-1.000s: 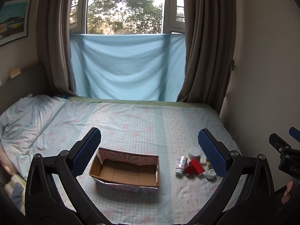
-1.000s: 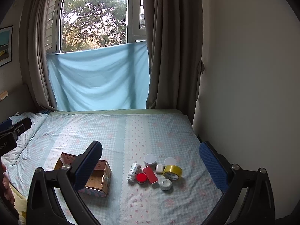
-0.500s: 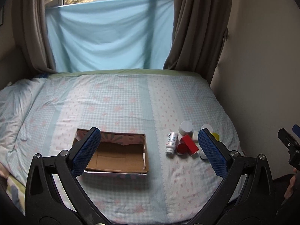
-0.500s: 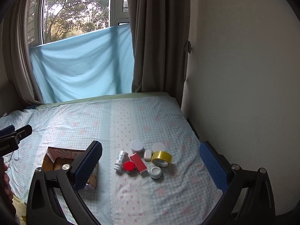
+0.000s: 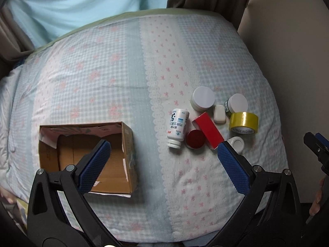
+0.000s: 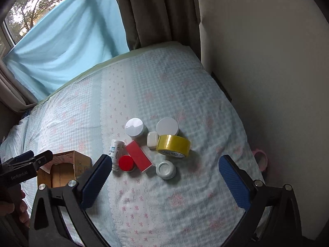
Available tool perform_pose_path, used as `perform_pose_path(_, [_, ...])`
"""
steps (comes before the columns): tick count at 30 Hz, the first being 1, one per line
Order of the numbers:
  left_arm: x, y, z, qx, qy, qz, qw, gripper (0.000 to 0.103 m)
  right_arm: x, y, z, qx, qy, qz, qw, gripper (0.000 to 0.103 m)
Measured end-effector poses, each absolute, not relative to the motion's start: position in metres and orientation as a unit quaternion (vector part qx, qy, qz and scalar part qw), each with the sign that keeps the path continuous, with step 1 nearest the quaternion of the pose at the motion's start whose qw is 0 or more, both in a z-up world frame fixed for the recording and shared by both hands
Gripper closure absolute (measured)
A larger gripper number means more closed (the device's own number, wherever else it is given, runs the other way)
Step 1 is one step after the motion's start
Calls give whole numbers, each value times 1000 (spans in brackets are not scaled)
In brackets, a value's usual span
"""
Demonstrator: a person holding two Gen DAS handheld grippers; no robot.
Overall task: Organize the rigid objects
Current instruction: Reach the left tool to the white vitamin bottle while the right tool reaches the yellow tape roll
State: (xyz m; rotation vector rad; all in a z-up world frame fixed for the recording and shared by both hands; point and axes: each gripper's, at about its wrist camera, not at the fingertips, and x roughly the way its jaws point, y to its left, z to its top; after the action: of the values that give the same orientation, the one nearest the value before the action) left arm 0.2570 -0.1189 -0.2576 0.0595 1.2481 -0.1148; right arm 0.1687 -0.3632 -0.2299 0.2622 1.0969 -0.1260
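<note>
Cardboard box (image 5: 86,154), top open, sits on the bed (image 5: 115,65) at near left; nothing shows inside it.

Cluster of small items, right of the box and apart from it:
- white bottle (image 5: 177,127), lying on its side, cap toward the near edge;
- red cap (image 5: 195,139), touching the bottle's right side;
- red block (image 5: 208,130), lying diagonally, against the red cap;
- white jar (image 5: 202,98), upright, at the far side;
- second jar (image 5: 236,104), white lid, right of the first;
- white soap (image 5: 219,114), between the two jars;
- yellow tape (image 5: 243,122), on edge, just near of the second jar;
- grey lid (image 6: 165,169), nearest item.

Left gripper (image 5: 162,150): spread wide, holding nothing, above the bed between box and cluster.
Right gripper (image 6: 163,168): spread wide, holding nothing, above the cluster.
</note>
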Motion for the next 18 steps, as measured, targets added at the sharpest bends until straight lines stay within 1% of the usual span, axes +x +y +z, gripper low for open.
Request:
perform_pose_path(4, [295,-135,-319,41,636,-60,768,0,210,-388,-295,159,579,-59,798,0])
perform_pose_path(10, [337,-141,-403,26,702,-53,709,1,255,-407,-377,234,634,-49,735,0])
perform_pose_path(14, [351,-150,-438,47,728,-55,682,5,278,-409,-415,246,664,-37,705,0])
perform_pose_path(18, [360,-156,-462,64,742,-58,665,5,291,-405,-442,263,686,-13,679,0])
